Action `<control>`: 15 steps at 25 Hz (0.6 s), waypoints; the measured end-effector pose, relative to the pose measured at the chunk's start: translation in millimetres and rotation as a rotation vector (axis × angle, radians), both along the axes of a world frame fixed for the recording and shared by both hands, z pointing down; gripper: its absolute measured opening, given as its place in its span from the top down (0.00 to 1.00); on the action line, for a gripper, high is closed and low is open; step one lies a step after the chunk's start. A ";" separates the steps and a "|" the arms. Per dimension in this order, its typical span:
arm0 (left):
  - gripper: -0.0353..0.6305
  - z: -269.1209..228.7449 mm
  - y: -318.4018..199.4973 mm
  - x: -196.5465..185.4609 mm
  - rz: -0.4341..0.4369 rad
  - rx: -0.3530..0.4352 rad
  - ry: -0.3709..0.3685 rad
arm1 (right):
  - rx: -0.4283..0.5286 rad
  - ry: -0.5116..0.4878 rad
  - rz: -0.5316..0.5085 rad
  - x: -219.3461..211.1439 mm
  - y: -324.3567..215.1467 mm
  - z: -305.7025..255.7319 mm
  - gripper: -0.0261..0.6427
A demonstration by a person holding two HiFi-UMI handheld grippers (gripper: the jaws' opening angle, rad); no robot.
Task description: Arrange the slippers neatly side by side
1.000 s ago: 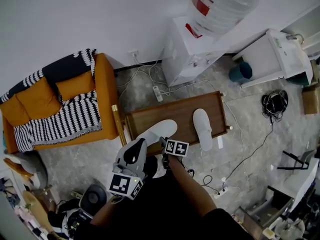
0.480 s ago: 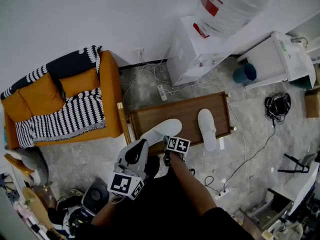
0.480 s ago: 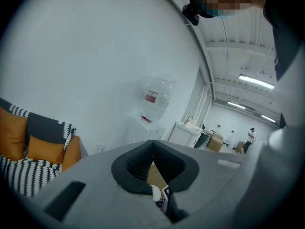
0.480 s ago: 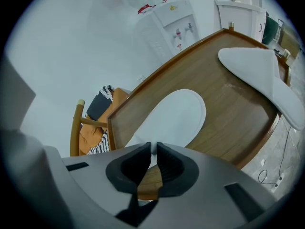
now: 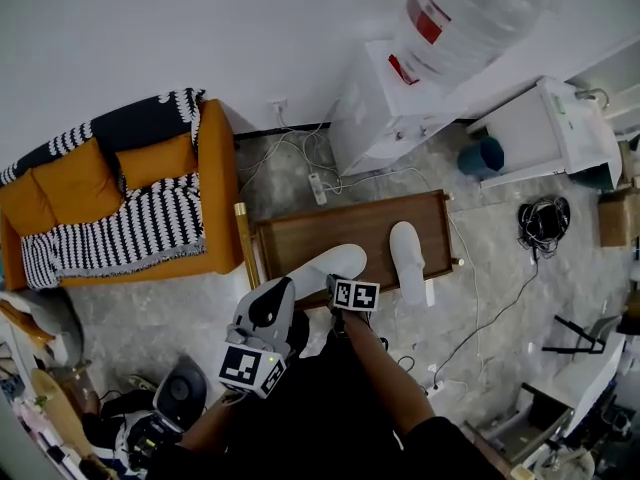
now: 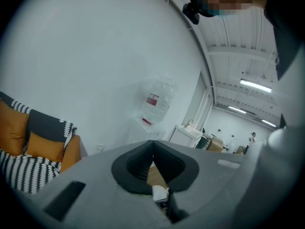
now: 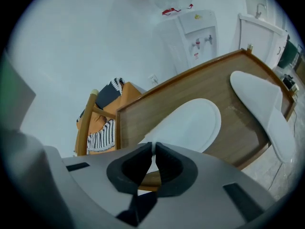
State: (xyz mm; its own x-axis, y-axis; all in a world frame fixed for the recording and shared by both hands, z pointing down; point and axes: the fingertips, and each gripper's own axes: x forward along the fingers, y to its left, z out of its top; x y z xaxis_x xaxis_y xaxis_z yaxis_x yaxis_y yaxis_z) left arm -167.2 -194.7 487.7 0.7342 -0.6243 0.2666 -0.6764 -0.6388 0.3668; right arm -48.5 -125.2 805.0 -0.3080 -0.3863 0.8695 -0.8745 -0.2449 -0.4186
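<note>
Two white slippers lie on a low wooden table [image 5: 300,234]. The left slipper [image 5: 322,266] lies at an angle, its heel over the table's front edge. The right slipper [image 5: 406,256] lies lengthwise near the table's right end. My right gripper [image 5: 333,288] is at the left slipper's heel. In the right gripper view its jaws are closing, and its tips [image 7: 153,148] pinch the thin white heel edge of that slipper [image 7: 190,125]. The other slipper [image 7: 264,106] lies further right on the table. My left gripper [image 5: 282,286] hovers beside the heel, shut and holding nothing [image 6: 152,152].
An orange sofa [image 5: 120,198] with a striped throw stands left of the table. A white water dispenser [image 5: 400,98] stands behind the table. Cables [image 5: 480,308] and a power strip [image 5: 317,188] lie on the grey floor around the table.
The right gripper has stayed at the left slipper's heel while the view shifted a little. Both slippers lie where they were. The left gripper has barely moved.
</note>
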 end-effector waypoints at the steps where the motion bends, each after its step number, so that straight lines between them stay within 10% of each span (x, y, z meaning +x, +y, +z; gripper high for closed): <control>1: 0.93 0.4 0.0 -1.2 -0.004 -0.003 0.002 | 0.007 0.011 -0.020 1.4 -0.1 -3.6 0.92; 15: 0.93 -12.6 25.7 10.8 -0.093 0.029 -0.002 | 0.124 0.102 -0.406 37.6 -2.1 -62.4 0.92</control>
State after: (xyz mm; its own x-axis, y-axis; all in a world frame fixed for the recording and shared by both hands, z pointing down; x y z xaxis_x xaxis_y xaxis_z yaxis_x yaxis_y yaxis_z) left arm -156.4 -169.0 475.1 0.6726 -0.6971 0.2483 -0.7336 -0.5839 0.3477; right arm -10.9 -127.2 742.6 -0.3712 -0.3546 0.8582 -0.9280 0.1743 -0.3294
